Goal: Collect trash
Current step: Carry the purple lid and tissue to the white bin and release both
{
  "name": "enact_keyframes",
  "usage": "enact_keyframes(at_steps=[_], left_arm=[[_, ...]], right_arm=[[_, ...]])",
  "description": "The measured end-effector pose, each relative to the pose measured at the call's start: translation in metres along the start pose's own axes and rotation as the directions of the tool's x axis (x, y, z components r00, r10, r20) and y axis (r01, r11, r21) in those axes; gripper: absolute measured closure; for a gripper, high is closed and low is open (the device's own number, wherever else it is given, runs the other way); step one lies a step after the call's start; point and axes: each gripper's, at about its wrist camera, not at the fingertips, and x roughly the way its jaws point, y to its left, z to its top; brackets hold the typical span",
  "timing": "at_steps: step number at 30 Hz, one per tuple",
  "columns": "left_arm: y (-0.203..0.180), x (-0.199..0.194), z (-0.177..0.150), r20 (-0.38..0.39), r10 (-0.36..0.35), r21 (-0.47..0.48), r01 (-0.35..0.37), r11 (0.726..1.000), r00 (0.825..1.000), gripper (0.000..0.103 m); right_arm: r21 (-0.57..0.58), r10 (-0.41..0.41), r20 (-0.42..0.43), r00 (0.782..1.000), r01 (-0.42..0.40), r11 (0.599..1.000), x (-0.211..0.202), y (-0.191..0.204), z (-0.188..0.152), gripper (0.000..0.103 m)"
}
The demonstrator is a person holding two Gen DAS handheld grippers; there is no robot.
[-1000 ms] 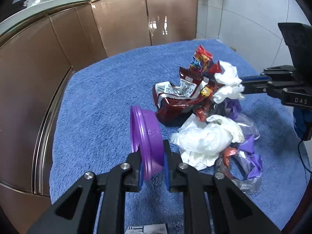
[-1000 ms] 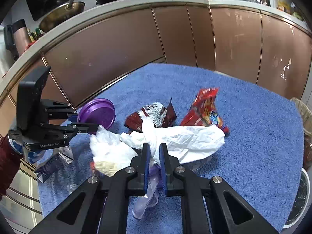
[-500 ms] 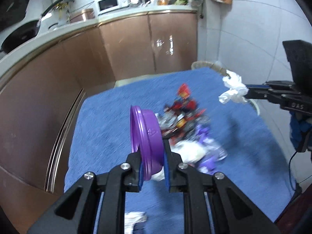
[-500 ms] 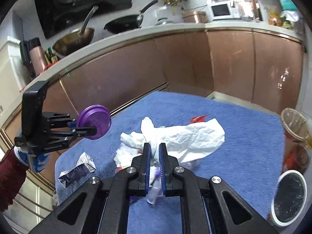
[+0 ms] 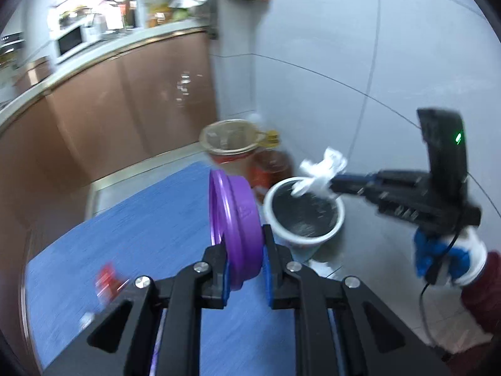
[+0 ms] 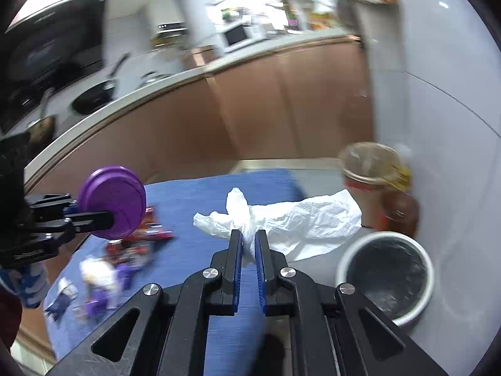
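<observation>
The right gripper [image 6: 249,244] is pinched on a crumpled white plastic bag/wrapper [image 6: 291,219], which hangs out fwd and to the right of the fingertips. In the left wrist view the same gripper [image 5: 328,181] holds that white wad [image 5: 319,172] just over the far rim of the white round bin w/ dark liner [image 5: 305,216]. That's the relation the drop turns on: bin mouth sits below and slightly right of the right gripper's tips [image 6: 386,269], so the bag looks about over the opening, tho motion blur makes the exact overlap hard to call. The right hand is clearly the nearer one to the bin. The left gripper [image 5: 244,263] is clamped on a purple round plastic lid [image 5: 235,222], held on edge, upright, rim between the pads; the bin lies just beyond it and to its right. The rest of the trash, red snack wrappers and purple/white bits [image 6: 125,257], lies on the blue towel-covered table [image 6: 194,206], behind and left of the right gripper, well apart from the bin. A second lined basket [image 5: 230,139] stands farther back by the wall. Likely next: right jaws part to drop the bag, then the lid follows.
</observation>
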Motion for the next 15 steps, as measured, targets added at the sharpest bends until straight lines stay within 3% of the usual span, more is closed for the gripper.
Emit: enact_keyframes(at_steps=[3, 8, 15], left_arm=[[-0.028, 0.059, 0.034, -0.034, -0.075, 0.004, 0.075, 0.997, 0.997, 0.088], [-0.060, 0.143, 0.072, -0.083, -0.143, -0.032, 0.141, 0.989, 0.986, 0.088], [-0.085, 0.235, 0.089, -0.155, -0.142, -0.073, 0.132, 0.989, 0.978, 0.087]], right_arm=[[0.052, -0.063, -0.012, 0.998, 0.064, 0.997, 0.011, -0.045, -0.006, 0.094], [0.132, -0.133, -0.064, 0.989, 0.140, 0.981, 0.045, -0.115, -0.020, 0.094], [0.188, -0.196, -0.132, 0.972, 0.218, 0.958, 0.087, -0.181, -0.043, 0.091]])
